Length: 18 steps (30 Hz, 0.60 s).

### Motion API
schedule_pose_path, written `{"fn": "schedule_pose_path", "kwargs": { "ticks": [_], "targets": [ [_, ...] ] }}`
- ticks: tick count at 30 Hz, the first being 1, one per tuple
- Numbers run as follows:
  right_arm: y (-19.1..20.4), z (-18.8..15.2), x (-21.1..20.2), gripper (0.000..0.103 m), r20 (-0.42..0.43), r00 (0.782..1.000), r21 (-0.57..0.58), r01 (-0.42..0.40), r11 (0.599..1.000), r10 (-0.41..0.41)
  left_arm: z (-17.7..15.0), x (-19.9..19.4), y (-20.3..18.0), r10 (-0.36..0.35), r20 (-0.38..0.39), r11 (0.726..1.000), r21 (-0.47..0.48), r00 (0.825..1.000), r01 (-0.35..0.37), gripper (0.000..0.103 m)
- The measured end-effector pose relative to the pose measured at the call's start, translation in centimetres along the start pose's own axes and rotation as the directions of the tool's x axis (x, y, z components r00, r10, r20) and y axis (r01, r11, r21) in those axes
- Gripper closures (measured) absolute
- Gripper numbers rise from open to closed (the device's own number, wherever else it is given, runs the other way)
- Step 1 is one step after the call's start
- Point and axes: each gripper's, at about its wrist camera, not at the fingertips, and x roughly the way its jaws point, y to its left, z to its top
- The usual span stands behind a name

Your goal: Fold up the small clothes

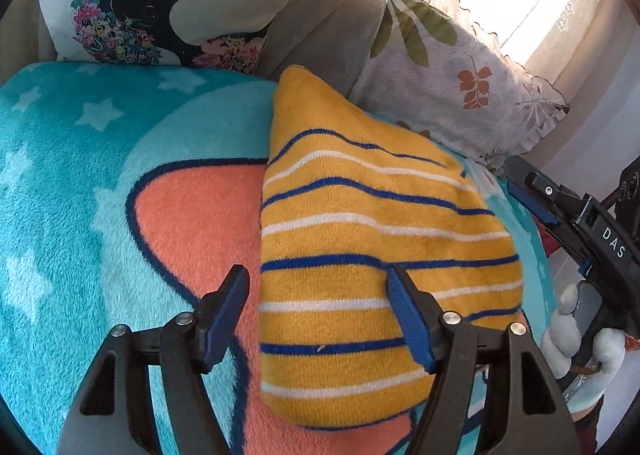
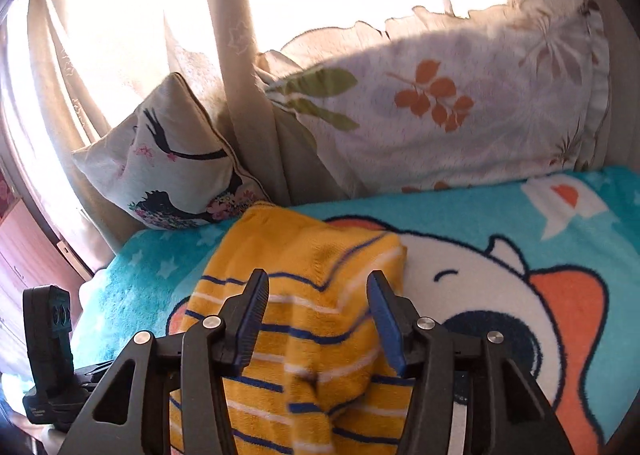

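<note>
Two black fingers with blue pads, the left gripper (image 1: 318, 315), fill the bottom of the left wrist view. They stand apart and pinch nothing. Under them lies the yellow striped garment (image 1: 372, 239), folded into a rounded shape on the blue cartoon blanket (image 1: 80, 159). One pad hangs over the garment and the other over the blanket beside it. Behind are a bird cushion (image 1: 160, 15) and a leaf-print pillow (image 1: 460, 67). At the right edge a gloved hand (image 1: 580, 339) holds the right gripper (image 1: 532, 195).

Black fingers of the right gripper (image 2: 318, 319) sit lowest in the right wrist view too. They are spread and grab nothing. The yellow striped garment (image 2: 304, 307) shows between and below them, resting on the blue cartoon blanket (image 2: 500, 215). The bird cushion (image 2: 172, 163) and the leaf-print pillow (image 2: 440, 115) lean against the bright curtain (image 2: 240, 55). No boxes or baskets can be seen.
</note>
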Motion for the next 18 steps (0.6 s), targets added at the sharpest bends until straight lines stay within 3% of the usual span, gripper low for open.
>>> {"fn": "schedule_pose_path", "kwargs": {
  "ticks": [2,3,7,11,14,18],
  "targets": [
    [1.3,-0.4,-1.1,0.046,0.039,0.999,-0.045,0.013,0.999,-0.011,-0.7,-1.1,-0.1,-0.001,0.022,1.000,0.004,1.000,0.001,0.033],
    [1.8,-0.8,-1.5,0.046,0.045,0.999,-0.064,-0.018,0.998,0.021,-1.1,-1.6,-0.1,-0.004,0.035,1.000,0.005,0.999,0.004,0.033],
    [2.9,-4.5,-0.1,0.045,-0.078,0.987,-0.069,-0.145,0.987,0.140,-3.0,-2.0,0.3,0.003,0.033,1.000,-0.001,0.999,-0.003,0.031],
    [1.6,-6.9,3.4,0.046,-0.178,0.984,-0.049,-0.040,0.998,0.030,-4.7,0.2,0.6,0.077,-0.029,0.997,0.027,0.997,-0.076,0.029],
    [1.9,-7.0,2.6,0.046,-0.142,0.990,-0.093,-0.001,0.996,-0.012,-5.3,-0.4,0.6,0.101,-0.007,0.994,0.034,0.995,-0.101,0.029],
    [2.2,-7.8,0.8,0.045,-0.114,0.993,-0.126,0.025,0.992,-0.039,-6.0,-2.5,0.5,0.074,0.036,0.997,0.022,0.997,-0.075,0.029]
  ]
}}
